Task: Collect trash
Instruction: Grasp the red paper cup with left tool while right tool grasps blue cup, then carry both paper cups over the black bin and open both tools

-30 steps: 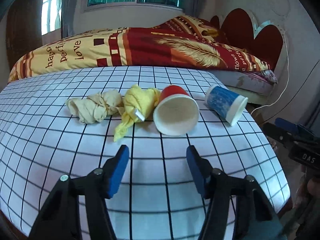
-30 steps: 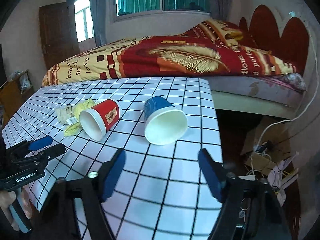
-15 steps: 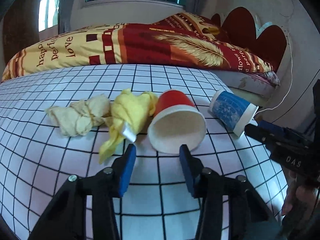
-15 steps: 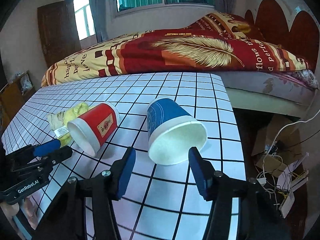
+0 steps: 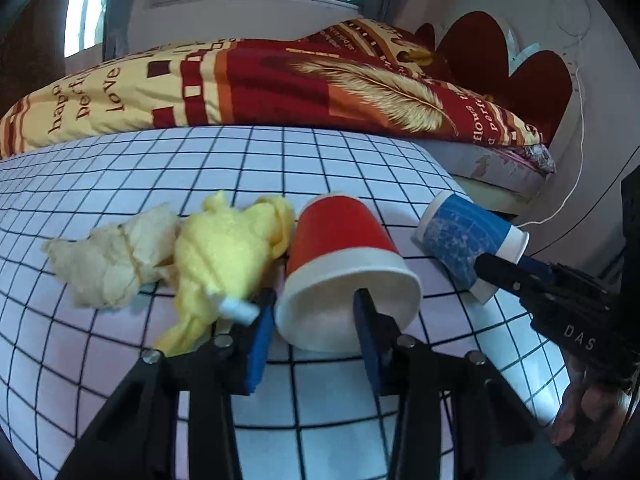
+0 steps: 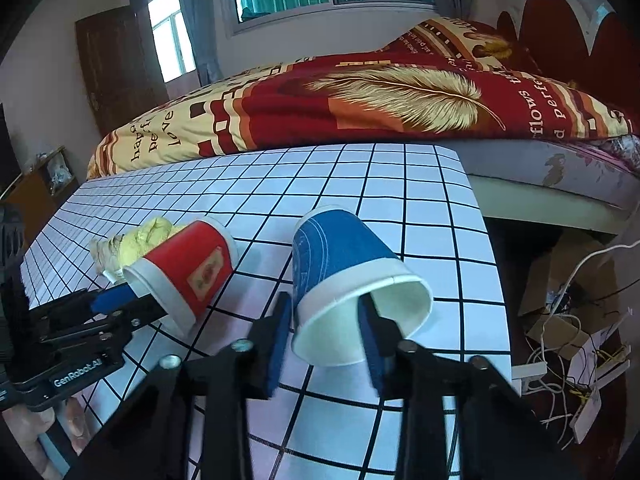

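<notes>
Both cups lie on their sides on the grid-patterned tablecloth (image 5: 320,420), mouths turned toward the grippers, which is why each tool comes in low and slanted: one finger can slip inside the open mouth while the other stays outside the wall. The left gripper (image 5: 316,332) has just been closing around the near rim of the red paper cup (image 5: 340,256); its right finger sits inside the mouth and its left finger is just outside the wall, though whether the pads already press the paper cannot be told. The right gripper (image 6: 324,328) has likewise just been closing on the blue paper cup (image 6: 340,256), one finger inside the mouth, the other against or just beside the outer wall. A crumpled yellow cloth (image 5: 224,256) touches the red cup's left side, and a beige paper wad (image 5: 108,256) lies beyond it, both apparently waiting their turn. A patterned quilt (image 6: 400,96) covers the bed behind the table.
</notes>
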A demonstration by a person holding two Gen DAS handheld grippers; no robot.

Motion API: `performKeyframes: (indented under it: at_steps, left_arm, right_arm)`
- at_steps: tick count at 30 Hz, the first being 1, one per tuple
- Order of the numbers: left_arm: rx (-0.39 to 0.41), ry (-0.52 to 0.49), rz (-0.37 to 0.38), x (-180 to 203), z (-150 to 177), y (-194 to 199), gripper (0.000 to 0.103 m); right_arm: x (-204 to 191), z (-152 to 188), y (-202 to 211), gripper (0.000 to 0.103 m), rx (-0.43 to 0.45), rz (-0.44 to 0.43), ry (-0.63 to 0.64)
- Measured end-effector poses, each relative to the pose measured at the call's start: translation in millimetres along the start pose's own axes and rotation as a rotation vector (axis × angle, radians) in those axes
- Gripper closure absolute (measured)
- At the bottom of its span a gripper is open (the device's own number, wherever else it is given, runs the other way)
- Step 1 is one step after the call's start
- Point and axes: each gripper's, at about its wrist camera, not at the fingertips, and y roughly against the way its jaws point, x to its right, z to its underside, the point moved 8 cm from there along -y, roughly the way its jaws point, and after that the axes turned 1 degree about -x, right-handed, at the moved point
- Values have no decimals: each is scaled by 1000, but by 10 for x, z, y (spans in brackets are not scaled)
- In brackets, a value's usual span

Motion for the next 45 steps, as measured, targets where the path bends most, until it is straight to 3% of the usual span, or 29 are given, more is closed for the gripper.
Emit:
performKeyframes:
  at_steps: [2, 4, 9, 19, 28, 36, 45]
  left_arm:
    - [-22, 8, 20, 23, 7, -60, 97]
    - [-25, 10, 38, 55, 22, -57, 97]
    - [-10, -1, 57, 126, 76, 48, 99]
    - [34, 11, 63, 232, 176, 419, 100]
    - [48, -20, 102, 516, 462, 771, 100]
    - [48, -84, 185, 1023, 739, 1127, 100]
    - [5, -161, 286, 1667, 1152, 1325, 100]
  right_arm:
    - [-2, 7, 8, 88, 4, -4, 5]
    - [3, 39, 36, 96, 7, -3, 10]
    - [49, 124, 123, 99, 14, 6, 16]
    - [94, 259, 557, 100, 58, 22, 29]
    - [252, 575, 1292, 100, 117, 68, 15]
    - [553, 985, 2062, 100, 147, 149, 3]
    - [769, 1520, 2646, 100, 145, 230, 1]
